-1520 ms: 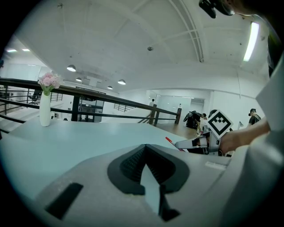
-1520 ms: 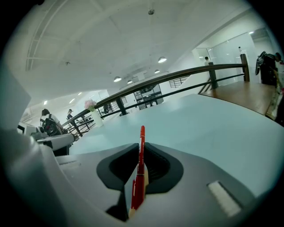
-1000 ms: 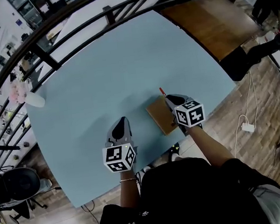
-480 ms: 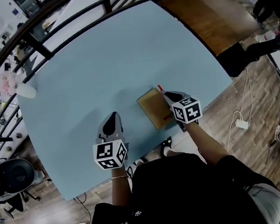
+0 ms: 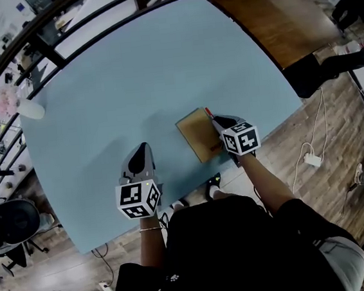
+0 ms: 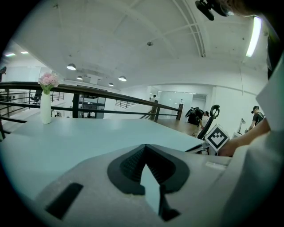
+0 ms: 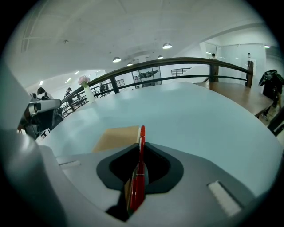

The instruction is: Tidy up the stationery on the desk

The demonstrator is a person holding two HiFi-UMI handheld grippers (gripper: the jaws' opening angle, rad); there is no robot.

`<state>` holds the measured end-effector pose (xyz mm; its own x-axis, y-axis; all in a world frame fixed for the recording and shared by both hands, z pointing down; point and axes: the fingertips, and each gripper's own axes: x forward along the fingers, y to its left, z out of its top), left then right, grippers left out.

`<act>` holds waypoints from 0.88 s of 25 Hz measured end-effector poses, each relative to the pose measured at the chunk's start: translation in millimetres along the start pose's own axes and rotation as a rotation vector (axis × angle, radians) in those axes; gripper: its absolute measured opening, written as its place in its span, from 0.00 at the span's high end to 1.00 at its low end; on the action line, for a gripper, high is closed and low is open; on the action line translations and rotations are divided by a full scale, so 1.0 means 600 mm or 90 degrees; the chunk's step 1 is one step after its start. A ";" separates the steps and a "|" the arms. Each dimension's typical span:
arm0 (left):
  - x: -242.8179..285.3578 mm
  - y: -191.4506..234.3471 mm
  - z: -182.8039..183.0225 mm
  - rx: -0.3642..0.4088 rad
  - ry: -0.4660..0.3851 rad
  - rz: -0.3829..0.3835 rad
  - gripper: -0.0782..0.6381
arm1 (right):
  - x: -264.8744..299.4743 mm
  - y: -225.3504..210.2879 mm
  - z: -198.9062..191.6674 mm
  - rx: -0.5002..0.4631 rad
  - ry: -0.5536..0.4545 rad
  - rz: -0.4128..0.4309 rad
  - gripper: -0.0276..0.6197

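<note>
A brown notebook lies flat on the light blue table, close to its near edge. My right gripper is at the notebook's right edge, shut on a red pen. The pen sticks out forward past the jaws, and its tip shows beside the notebook's far right corner. From the right gripper view the notebook lies just ahead and left of the jaws. My left gripper hovers over bare table left of the notebook, shut with nothing in it.
A white vase with pink flowers stands at the table's far left edge. A dark railing runs behind the table. A brown wooden tabletop adjoins at the far right. Floor and cables lie beyond the near edge.
The head view has shifted a little. The right gripper still holds the pen at the notebook's right edge, and the left gripper stays where it was beside the notebook.
</note>
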<state>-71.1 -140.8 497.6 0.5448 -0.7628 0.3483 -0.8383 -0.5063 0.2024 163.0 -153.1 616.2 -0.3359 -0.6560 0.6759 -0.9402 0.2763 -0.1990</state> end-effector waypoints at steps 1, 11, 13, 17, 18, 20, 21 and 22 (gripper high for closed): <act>-0.002 0.001 -0.001 0.000 0.001 0.001 0.90 | 0.001 0.001 -0.002 -0.001 0.003 -0.001 0.89; -0.028 0.015 -0.003 -0.001 0.002 0.015 0.90 | 0.007 0.006 -0.010 -0.023 0.025 -0.008 0.88; -0.032 0.016 -0.002 -0.001 0.001 0.017 0.90 | 0.007 0.006 -0.009 -0.026 0.025 -0.012 0.88; -0.038 0.018 0.001 0.003 0.002 0.019 0.90 | 0.006 0.004 -0.008 -0.032 0.024 -0.016 0.88; -0.039 0.019 0.002 0.003 0.001 0.019 0.90 | 0.006 0.004 -0.008 -0.033 0.025 -0.016 0.88; -0.044 0.022 0.002 0.004 -0.001 0.022 0.90 | 0.006 0.005 -0.008 -0.035 0.025 -0.015 0.88; -0.046 0.024 0.003 0.005 -0.002 0.023 0.90 | 0.006 0.006 -0.009 -0.036 0.026 -0.015 0.88; -0.047 0.025 0.003 0.005 -0.002 0.024 0.90 | 0.005 0.006 -0.009 -0.038 0.026 -0.014 0.88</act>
<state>-99.1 -127.5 488.9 0.5126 -0.7830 0.3524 -0.8582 -0.4800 0.1817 158.7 -150.3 621.5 -0.3114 -0.6335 0.7083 -0.9420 0.3040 -0.1423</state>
